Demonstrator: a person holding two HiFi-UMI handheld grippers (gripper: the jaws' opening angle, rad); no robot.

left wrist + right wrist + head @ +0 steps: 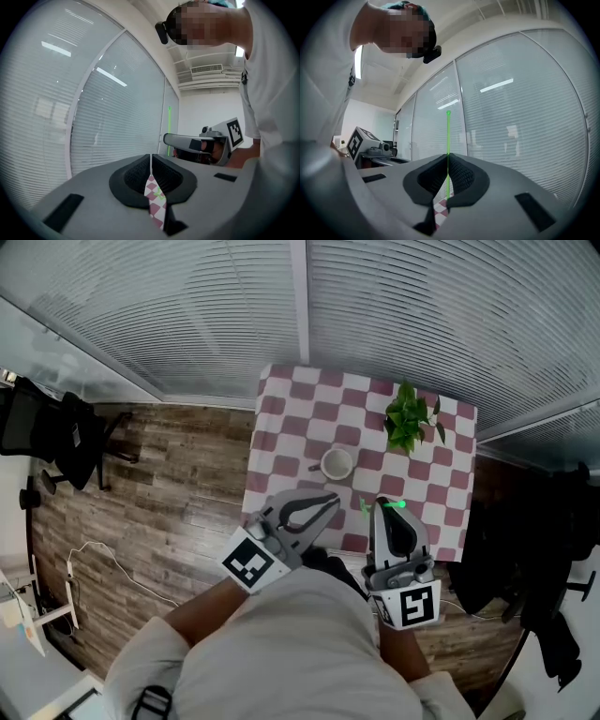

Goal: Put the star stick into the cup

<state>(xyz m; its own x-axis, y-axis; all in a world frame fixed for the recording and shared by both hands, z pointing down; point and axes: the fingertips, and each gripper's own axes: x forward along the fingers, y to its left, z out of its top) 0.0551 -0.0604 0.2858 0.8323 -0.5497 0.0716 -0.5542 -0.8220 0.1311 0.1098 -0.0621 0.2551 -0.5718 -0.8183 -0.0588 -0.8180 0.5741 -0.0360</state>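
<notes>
Right gripper (391, 510) jaws are pinched tight on the upright green star stick (448, 140). The white cup (337, 463) stands up-left of them on the checkered surface (281, 404). Left gripper (328, 502), jaws together, holds nothing.

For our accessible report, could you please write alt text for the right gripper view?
The right gripper holds a thin green stick upright in its shut jaws, against window blinds. The left gripper shows at far left, with checkered tablecloth below the jaws.
</notes>
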